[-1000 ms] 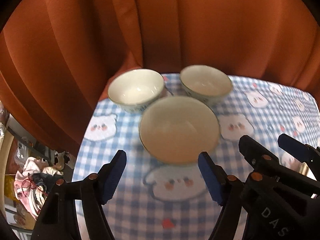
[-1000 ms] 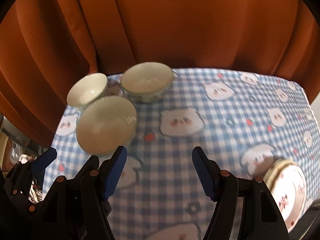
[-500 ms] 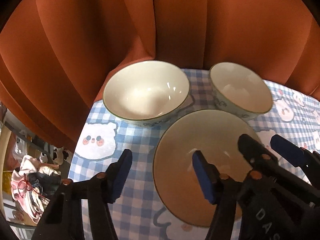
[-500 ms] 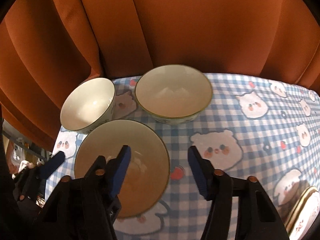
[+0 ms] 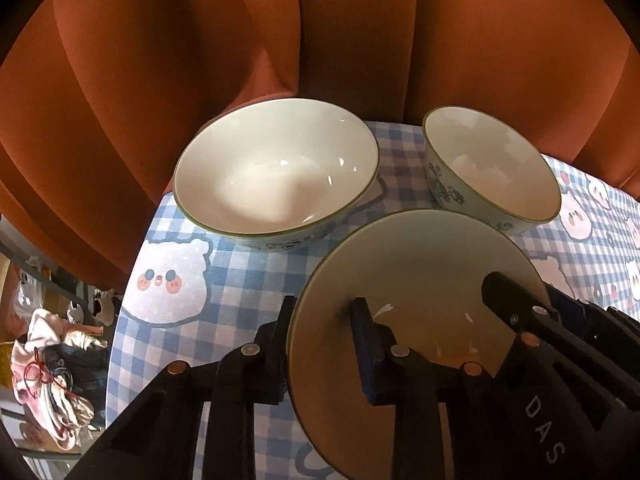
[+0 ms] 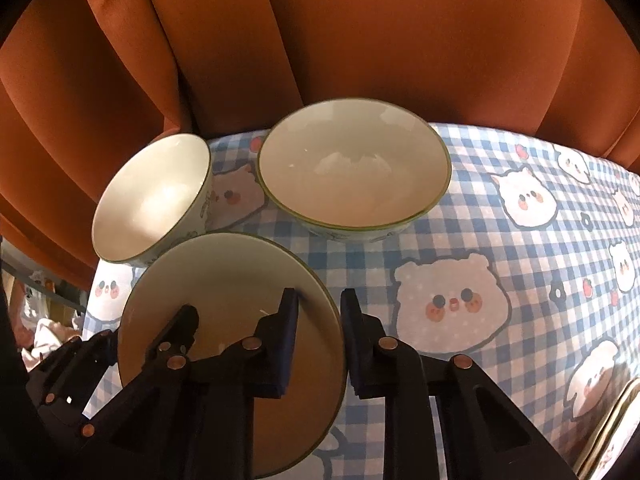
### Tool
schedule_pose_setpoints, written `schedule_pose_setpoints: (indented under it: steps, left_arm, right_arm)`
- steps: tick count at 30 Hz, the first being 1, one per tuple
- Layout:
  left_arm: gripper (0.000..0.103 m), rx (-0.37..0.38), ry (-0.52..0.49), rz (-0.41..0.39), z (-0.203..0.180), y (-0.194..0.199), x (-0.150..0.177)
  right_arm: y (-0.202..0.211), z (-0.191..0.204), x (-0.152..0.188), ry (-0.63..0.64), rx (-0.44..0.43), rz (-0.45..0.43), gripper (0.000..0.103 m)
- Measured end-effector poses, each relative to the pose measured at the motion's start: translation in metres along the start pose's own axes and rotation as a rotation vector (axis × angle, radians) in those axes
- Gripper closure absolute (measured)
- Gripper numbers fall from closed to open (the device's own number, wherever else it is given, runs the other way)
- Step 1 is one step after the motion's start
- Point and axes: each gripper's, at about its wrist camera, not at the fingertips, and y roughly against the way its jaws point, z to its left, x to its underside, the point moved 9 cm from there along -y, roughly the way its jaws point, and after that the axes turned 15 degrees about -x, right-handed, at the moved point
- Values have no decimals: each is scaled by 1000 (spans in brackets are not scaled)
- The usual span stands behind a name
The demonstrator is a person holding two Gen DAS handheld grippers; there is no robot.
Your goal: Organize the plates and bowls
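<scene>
With both grippers, left gripper (image 5: 320,344) and right gripper (image 6: 319,344), clamping the cream, green-rimmed ceramic bowl (image 5: 416,280), I judge an even lift comes next.

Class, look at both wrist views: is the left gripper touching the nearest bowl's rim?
Touching. In the left wrist view the left gripper straddles the nearest bowl, one finger inside, the other outside, pinching its rim.
</scene>
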Motion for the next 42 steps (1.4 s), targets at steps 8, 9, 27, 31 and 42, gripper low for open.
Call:
schedule_pose_setpoints:
  steps: [8, 9, 27, 31, 42]
  left_arm:
    - [77, 24, -26, -6, -6, 21, 6]
    - [77, 29, -29, -7, -5, 22, 7]
    - [77, 112, -107, -47, -42, 112, 70]
    - [77, 116, -108, -52, -51, 131, 86]
    - [77, 91, -85, -25, -83, 160, 144]
  right_arm:
    - [17, 3, 8, -12, 16, -9, 78]
    - [21, 2, 9, -14, 19, -11, 78]
    - [123, -27, 74, -86, 98, -62, 78]
    - [145, -36, 91, -87, 107, -71, 78]
    - [178, -70, 146, -62, 87, -53, 78]
